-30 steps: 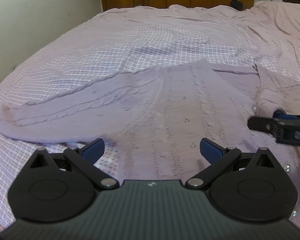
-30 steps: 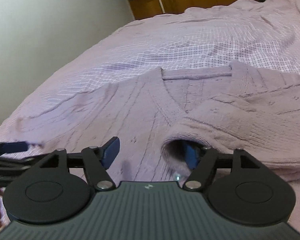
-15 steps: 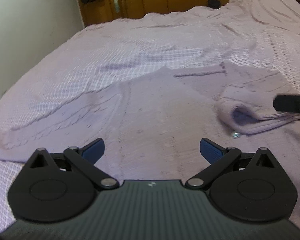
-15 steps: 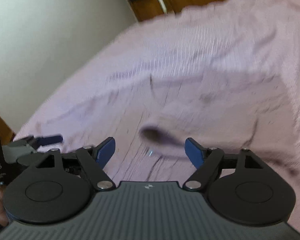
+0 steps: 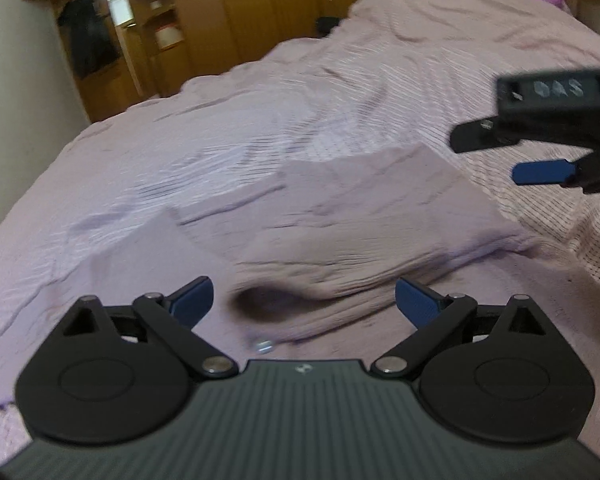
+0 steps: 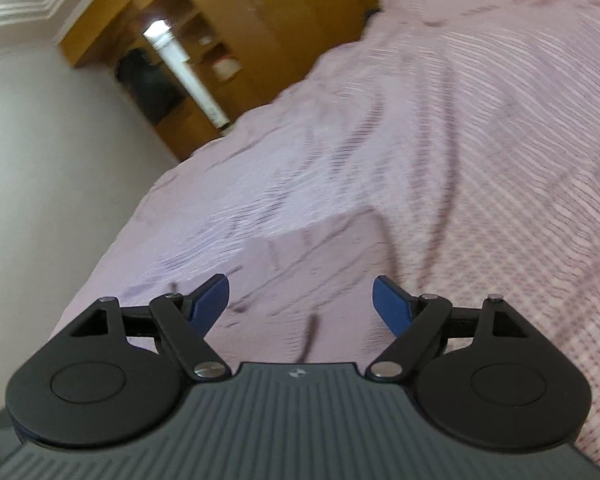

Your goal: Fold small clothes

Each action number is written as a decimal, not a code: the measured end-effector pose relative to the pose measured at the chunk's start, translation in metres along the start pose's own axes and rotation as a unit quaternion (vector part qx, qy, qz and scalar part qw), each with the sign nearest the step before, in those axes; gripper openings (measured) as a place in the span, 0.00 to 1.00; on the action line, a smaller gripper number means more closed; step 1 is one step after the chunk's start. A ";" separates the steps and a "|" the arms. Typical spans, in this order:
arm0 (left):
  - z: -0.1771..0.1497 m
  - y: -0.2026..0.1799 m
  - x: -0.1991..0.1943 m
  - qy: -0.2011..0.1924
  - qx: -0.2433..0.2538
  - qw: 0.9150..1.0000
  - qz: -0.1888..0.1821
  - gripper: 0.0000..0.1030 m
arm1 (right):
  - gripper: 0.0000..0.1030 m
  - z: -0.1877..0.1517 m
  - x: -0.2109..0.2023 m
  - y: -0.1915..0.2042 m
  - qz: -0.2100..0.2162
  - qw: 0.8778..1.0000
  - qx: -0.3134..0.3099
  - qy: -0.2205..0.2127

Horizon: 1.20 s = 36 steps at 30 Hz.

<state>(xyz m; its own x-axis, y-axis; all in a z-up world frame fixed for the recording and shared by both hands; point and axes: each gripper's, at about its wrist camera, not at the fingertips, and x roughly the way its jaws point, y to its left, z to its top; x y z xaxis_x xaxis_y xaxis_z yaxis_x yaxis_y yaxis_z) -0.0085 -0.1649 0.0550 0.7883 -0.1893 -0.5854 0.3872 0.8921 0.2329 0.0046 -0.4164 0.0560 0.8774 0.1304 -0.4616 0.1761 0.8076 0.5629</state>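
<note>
A lilac knitted sweater (image 5: 364, 216) lies on the bed, one sleeve folded across its body with the cuff opening (image 5: 260, 304) facing me. My left gripper (image 5: 304, 304) is open and empty just in front of that cuff. My right gripper (image 5: 540, 160) shows at the right edge of the left wrist view, raised above the sweater's right side. In the right wrist view my right gripper (image 6: 300, 300) is open and empty above the blurred sweater (image 6: 300, 256).
The sweater rests on a pink checked bedspread (image 5: 260, 120) that covers the whole bed. A wooden wardrobe (image 5: 220, 12) stands beyond the far end. A white wall (image 6: 60, 140) runs along the left side.
My right gripper let go of the sleeve and lifted away to the right. My left gripper swung right toward the folded sleeve's cuff. Both views are now motion-blurred.
</note>
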 end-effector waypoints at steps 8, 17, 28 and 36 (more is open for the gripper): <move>0.009 -0.039 0.031 -0.005 0.046 0.999 -0.027 0.71 | 0.82 0.002 0.016 -0.007 -0.028 0.999 0.009 0.022; 0.012 -0.041 0.050 -0.001 0.027 0.996 -0.082 0.19 | 0.82 0.001 0.024 -0.005 -0.028 0.999 0.005 0.029; 0.024 -0.006 0.026 -0.037 -0.036 0.997 -0.058 0.10 | 0.82 -0.002 0.029 -0.004 -0.033 0.999 0.000 0.040; 0.041 0.067 0.004 -0.072 -0.126 0.989 0.042 0.10 | 0.82 -0.004 0.032 -0.005 -0.036 0.998 0.000 0.050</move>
<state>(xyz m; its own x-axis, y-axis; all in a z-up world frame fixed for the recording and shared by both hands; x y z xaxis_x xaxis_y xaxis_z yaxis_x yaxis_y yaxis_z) 0.0403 -0.1223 0.1006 0.8797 -0.1503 -0.4512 0.2003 0.9776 0.0648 0.0298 -0.4140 0.0355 0.8141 0.1284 -0.5664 0.2367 0.8173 0.5254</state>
